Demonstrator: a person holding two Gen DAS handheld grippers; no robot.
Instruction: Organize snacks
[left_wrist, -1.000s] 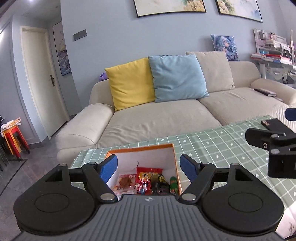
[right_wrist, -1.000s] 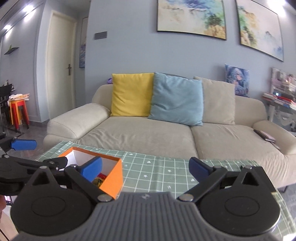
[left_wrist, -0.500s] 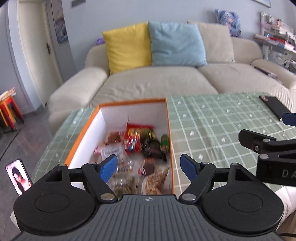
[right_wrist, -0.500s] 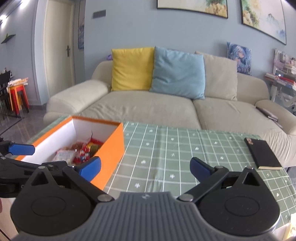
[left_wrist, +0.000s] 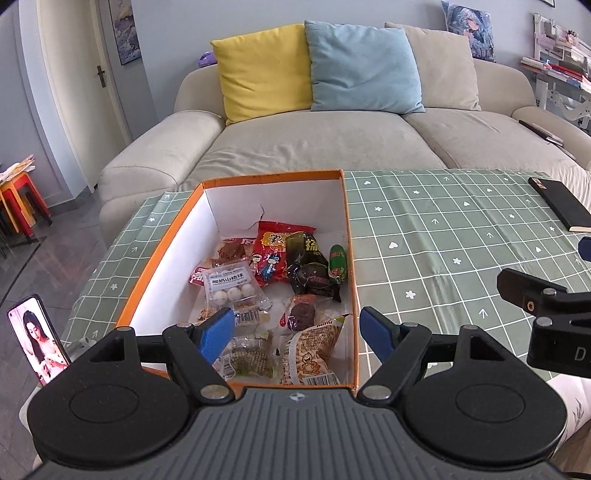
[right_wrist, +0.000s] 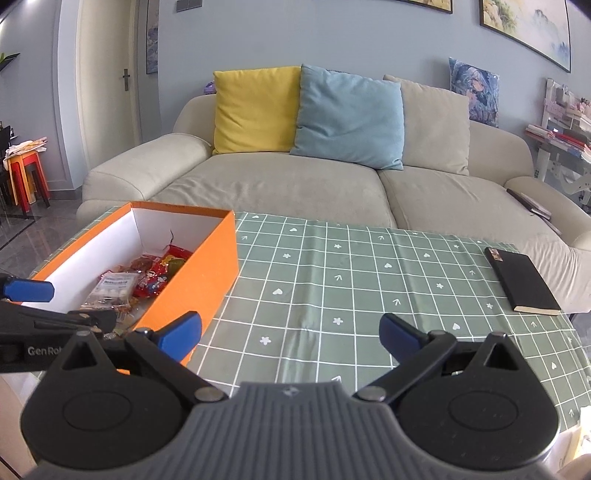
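An orange box (left_wrist: 347, 229) (right_wrist: 207, 280) with white inner walls stands on the left part of the green checked tablecloth (left_wrist: 443, 236) (right_wrist: 351, 280). Several snack packets lie loose inside it, among them a red bag (left_wrist: 271, 251), a dark wrapped one (left_wrist: 310, 273) and a clear pack of white balls (left_wrist: 229, 286). My left gripper (left_wrist: 297, 334) hovers open over the box's near end, nothing between its blue pads. My right gripper (right_wrist: 290, 332) is open above the bare cloth, just right of the box.
A black notebook (left_wrist: 559, 201) (right_wrist: 522, 280) lies at the table's right side. A phone (left_wrist: 37, 338) with a lit screen stands at the near left corner. Behind the table is a beige sofa (right_wrist: 295, 184) with yellow, blue and beige cushions.
Both grippers have sunk and tipped downward toward the table. The box interior and its snacks now fill the left wrist view; both stay open and empty.
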